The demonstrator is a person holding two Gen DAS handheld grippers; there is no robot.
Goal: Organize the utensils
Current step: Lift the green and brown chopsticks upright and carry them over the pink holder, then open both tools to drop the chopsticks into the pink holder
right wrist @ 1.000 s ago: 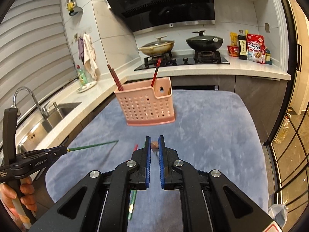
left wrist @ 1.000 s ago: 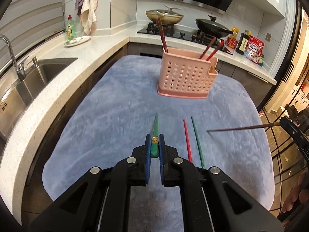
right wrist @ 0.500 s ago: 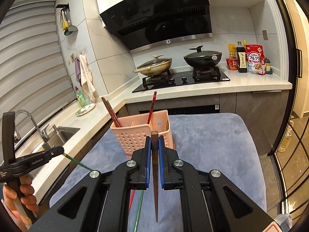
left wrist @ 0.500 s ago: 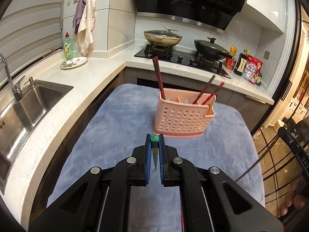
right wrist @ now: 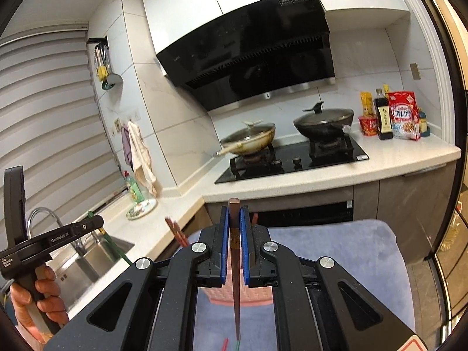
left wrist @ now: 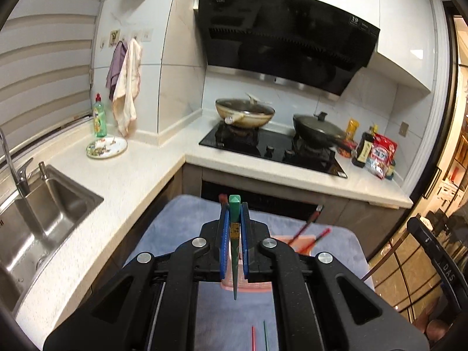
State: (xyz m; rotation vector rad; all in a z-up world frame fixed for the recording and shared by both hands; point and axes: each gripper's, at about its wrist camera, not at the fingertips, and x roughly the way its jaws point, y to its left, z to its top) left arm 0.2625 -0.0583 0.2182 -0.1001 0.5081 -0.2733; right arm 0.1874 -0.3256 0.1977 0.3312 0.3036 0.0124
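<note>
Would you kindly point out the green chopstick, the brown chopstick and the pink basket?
green chopstick [left wrist: 234,234], left wrist view, shaft between the tongs.
brown chopstick [right wrist: 234,234], right wrist view, shaft between the tongs.
pink basket [left wrist: 302,238], left wrist view, upper rim.

Two pans [left wrist: 245,111] sit side by side on the hob [left wrist: 272,149]. Sink [left wrist: 44,204] lies left; bottles and packets [left wrist: 373,152] stand right.

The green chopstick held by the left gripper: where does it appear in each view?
Left wrist: green chopstick at centre, upright between the blue pads.
Right wrist: far left, slanting down from the left gripper.
Shared landmark: the pink basket.
</note>
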